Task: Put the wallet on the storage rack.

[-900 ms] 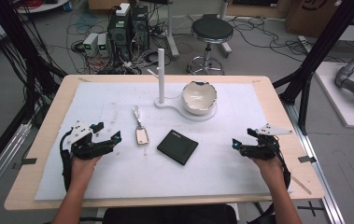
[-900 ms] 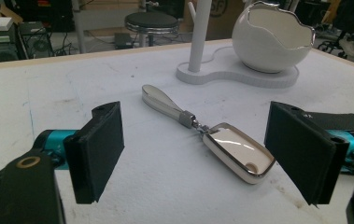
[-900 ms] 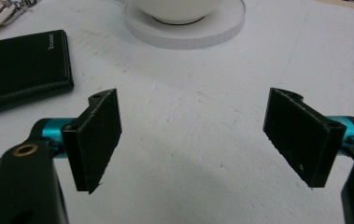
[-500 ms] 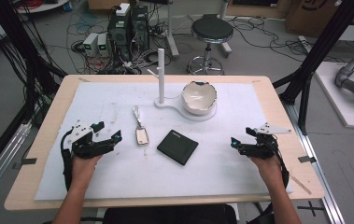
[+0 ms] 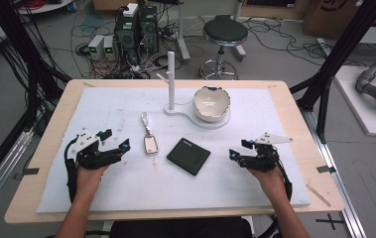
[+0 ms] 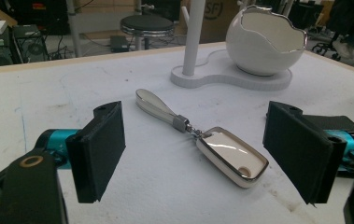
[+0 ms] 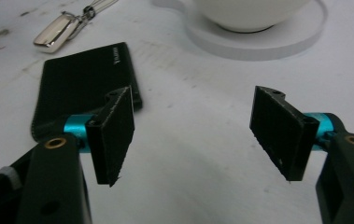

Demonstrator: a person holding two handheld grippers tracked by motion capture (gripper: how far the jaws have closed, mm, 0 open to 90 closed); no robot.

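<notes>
My left gripper (image 5: 118,145) hovered with its jaws spread and empty, the key fob (image 5: 150,145) lying flat on the table (image 5: 126,193) just beyond them. Next came the black wallet (image 5: 189,156), then my right gripper (image 5: 236,150), spread too, holding nothing.

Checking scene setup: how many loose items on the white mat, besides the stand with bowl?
2: key fob ahead of the left gripper; black wallet mid-mat, between both grippers.
</notes>
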